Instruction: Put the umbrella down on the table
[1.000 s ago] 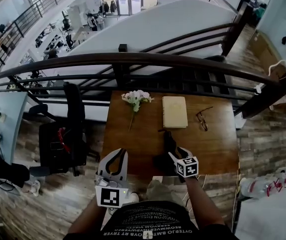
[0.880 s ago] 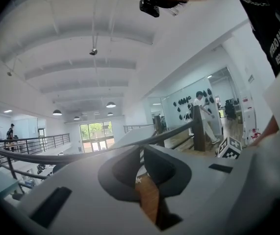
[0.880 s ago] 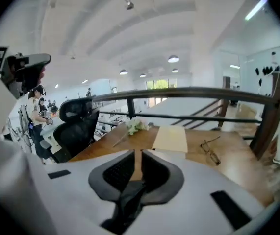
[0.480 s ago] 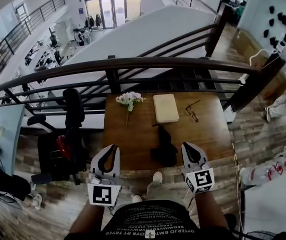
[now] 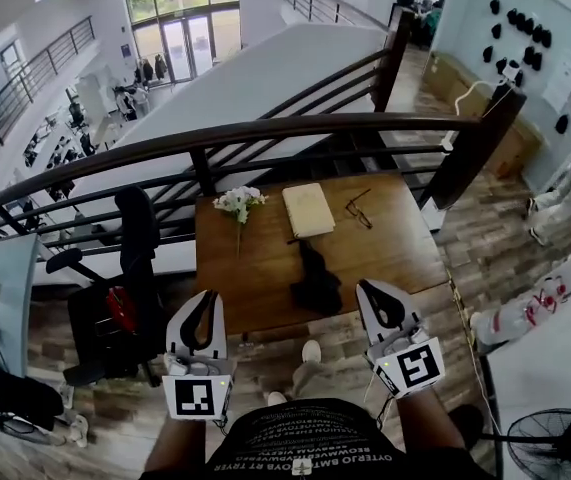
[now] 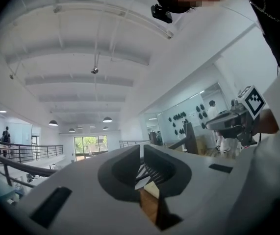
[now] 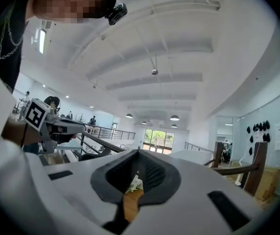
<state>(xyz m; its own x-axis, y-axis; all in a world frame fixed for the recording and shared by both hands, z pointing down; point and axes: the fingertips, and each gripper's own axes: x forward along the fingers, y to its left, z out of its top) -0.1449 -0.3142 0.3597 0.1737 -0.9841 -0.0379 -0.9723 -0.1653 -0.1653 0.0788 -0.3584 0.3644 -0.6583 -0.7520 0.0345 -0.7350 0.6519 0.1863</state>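
The right gripper [image 5: 368, 290] has drawn back off the black folded umbrella [image 5: 315, 280] and now sits at the lower right of the head view, jaws pressed together on nothing. The left gripper [image 5: 208, 298], at lower left, is likewise closed and empty. The umbrella lies flat near the front edge of the wooden table [image 5: 410, 258], just below the book [image 5: 308, 209]. A flower sprig [image 5: 237, 203] lies left of the book and glasses [image 5: 357, 208] lie right of it.

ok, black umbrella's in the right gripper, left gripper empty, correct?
Not quite. The right gripper holds nothing: its own view shows the jaws together with nothing between them. The head view shows the black umbrella lying on the wooden table, just in front of the book. The left gripper is empty, as you said.
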